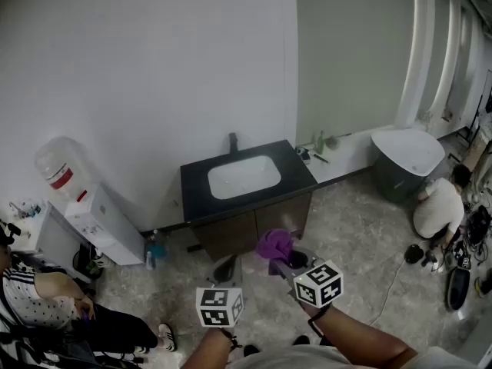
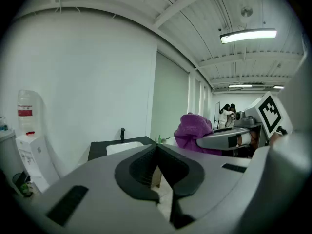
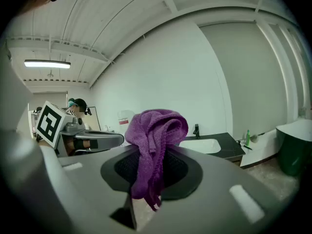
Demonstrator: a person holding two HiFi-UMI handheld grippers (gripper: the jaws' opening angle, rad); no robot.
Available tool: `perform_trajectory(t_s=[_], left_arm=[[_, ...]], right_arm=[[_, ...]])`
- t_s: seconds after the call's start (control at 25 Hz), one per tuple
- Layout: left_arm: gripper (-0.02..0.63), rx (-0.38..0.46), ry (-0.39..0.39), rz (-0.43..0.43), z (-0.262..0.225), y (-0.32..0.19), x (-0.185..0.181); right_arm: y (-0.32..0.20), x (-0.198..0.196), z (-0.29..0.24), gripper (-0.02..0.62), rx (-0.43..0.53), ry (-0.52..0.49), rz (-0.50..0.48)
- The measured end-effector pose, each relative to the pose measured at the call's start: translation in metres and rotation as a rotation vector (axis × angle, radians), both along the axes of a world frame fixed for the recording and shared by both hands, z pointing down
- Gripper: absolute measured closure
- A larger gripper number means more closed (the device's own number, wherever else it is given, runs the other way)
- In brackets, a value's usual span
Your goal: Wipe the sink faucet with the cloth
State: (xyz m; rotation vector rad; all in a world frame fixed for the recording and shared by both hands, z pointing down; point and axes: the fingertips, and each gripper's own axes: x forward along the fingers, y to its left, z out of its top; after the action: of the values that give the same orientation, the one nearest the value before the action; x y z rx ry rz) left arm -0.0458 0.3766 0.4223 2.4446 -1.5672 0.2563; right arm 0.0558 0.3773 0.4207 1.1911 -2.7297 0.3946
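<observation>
A purple cloth (image 1: 274, 244) bunches up between the jaws of my right gripper (image 1: 281, 257), which is shut on it; the cloth (image 3: 155, 145) drapes over the jaws in the right gripper view. My left gripper (image 1: 224, 268) is shut with nothing in it, low and left of the cloth (image 2: 193, 132). Well ahead of both stands a black vanity (image 1: 192, 187) with a white sink basin (image 1: 244, 176) and a dark faucet (image 1: 233, 142) at its back edge. The faucet (image 3: 196, 130) and the faucet (image 2: 122, 133) look small and far in both gripper views.
A water dispenser (image 1: 94, 217) with a bottle stands left of the vanity. A blue bottle (image 1: 157, 246) is on the floor beside it. A green tub (image 1: 406, 162) sits at right. One person sits at lower left, another crouches at right.
</observation>
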Motion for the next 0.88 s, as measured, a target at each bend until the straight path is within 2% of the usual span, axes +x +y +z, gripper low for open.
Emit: perform_trajectory(t_s=[0.68, 0.88], left_arm=[[0.598, -0.036, 0.011, 0.003, 0.014, -0.005, -0.015], [0.598, -0.046, 0.018, 0.019, 0.019, -0.011, -0.027]], right_arm=[[-0.004, -0.013, 0.009, 0.506, -0.013, 0.005, 0.014], [-0.007, -0.028, 0.016, 0.506, -0.026, 0.008, 0.024]])
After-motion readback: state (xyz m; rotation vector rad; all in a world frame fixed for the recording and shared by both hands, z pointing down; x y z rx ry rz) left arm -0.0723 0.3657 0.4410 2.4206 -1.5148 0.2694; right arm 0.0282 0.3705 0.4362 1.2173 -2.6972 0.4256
